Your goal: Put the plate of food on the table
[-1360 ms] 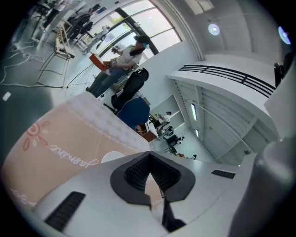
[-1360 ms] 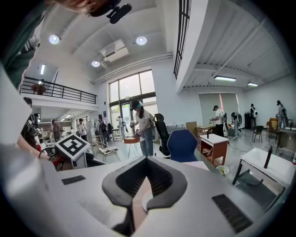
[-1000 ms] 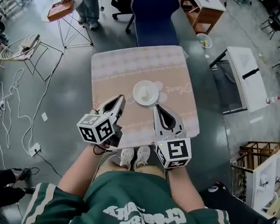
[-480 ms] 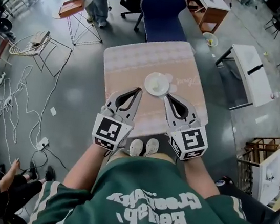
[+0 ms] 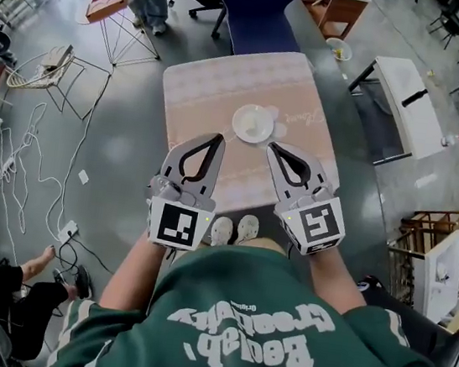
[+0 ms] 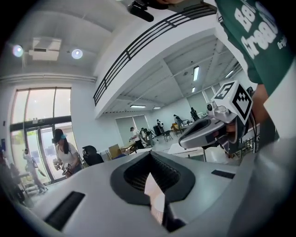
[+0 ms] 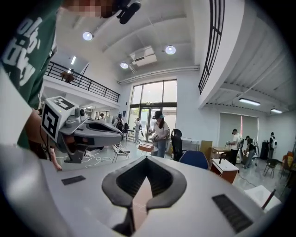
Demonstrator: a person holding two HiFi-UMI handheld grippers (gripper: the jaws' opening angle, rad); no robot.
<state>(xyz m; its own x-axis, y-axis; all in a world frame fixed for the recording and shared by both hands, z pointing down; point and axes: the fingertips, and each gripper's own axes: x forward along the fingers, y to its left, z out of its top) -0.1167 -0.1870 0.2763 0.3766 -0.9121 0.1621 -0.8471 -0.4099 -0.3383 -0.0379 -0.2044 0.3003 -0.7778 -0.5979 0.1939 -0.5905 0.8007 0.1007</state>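
A white plate [image 5: 253, 123] with pale food rests on the small table [image 5: 218, 83], which wears a pink cloth. Both grippers hover apart from it on the near side, side by side above the table's front edge. My left gripper [image 5: 216, 138] is shut and holds nothing; in the left gripper view its jaws [image 6: 150, 154] meet at the tip. My right gripper [image 5: 272, 146] is likewise shut and empty, tips together in its own view [image 7: 147, 159]. Each gripper shows in the other's view: the right gripper [image 6: 210, 132] and the left gripper [image 7: 90, 132].
A blue chair [image 5: 254, 8] stands behind the table, with a wooden cabinet [image 5: 335, 2] beyond it. A white bench [image 5: 409, 110] is at the right. Cables [image 5: 35, 177] trail over the floor at the left. A person stands by a tray stand [image 5: 110, 5].
Both grippers have risen toward the head camera. The left one rolled until its jaws lie flat. The plate has stayed on the table.
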